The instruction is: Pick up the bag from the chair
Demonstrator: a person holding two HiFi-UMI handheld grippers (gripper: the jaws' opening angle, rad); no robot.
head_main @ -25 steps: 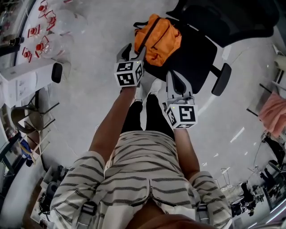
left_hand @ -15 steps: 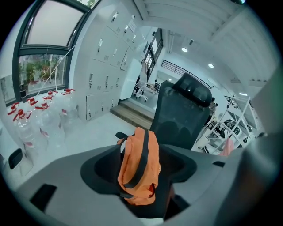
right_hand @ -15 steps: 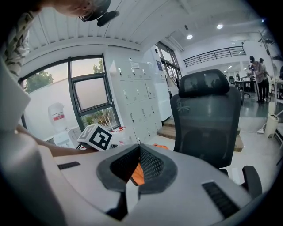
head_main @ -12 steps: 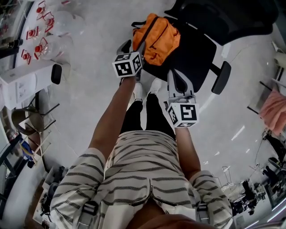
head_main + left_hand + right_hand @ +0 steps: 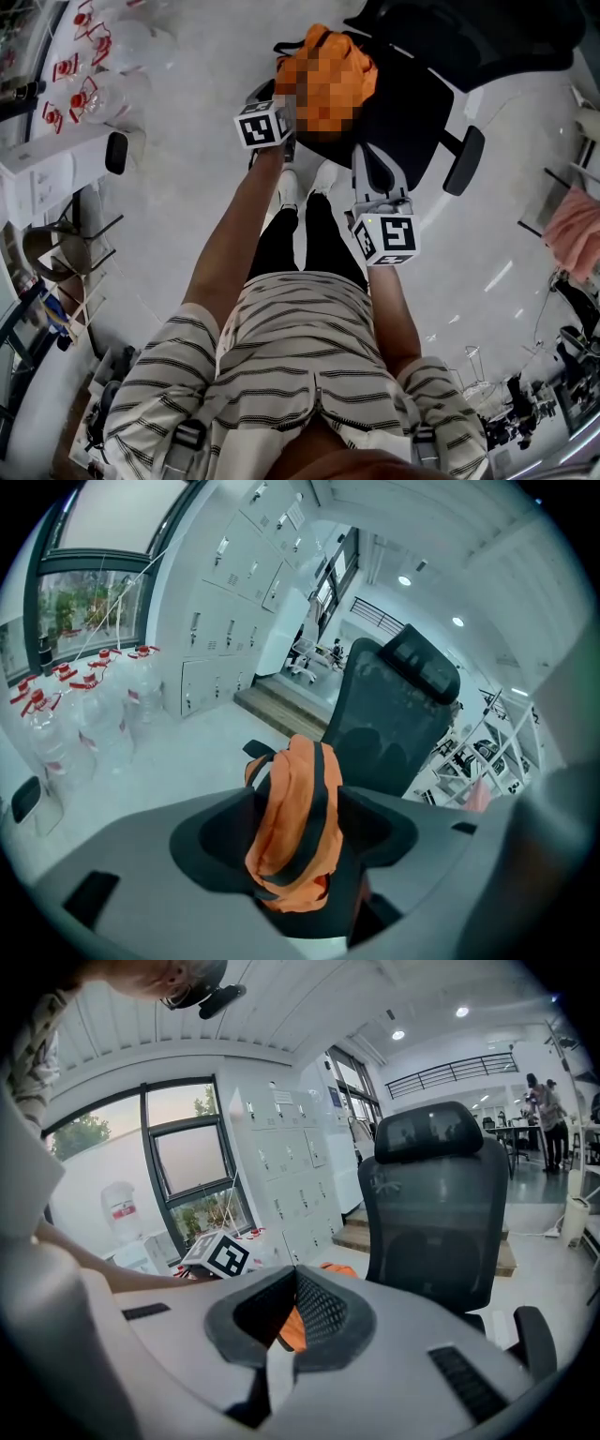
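An orange bag with black straps sits upright on the seat of a black office chair; a mosaic patch covers part of it in the head view. My left gripper is at the bag's near left edge. In the left gripper view its jaws stand open, with the bag framed in the gap and the chair's backrest behind. My right gripper hovers over the seat's front edge, right of the bag. Its jaws are shut and empty, a sliver of the bag showing past them.
Large water bottles with red caps stand on the floor at the left, beside a white box. The chair's armrest juts out at the right. White lockers line the far wall. A pink cloth hangs far right.
My left gripper has moved forward and reached the bag's edge. The right gripper has stayed almost where it was.
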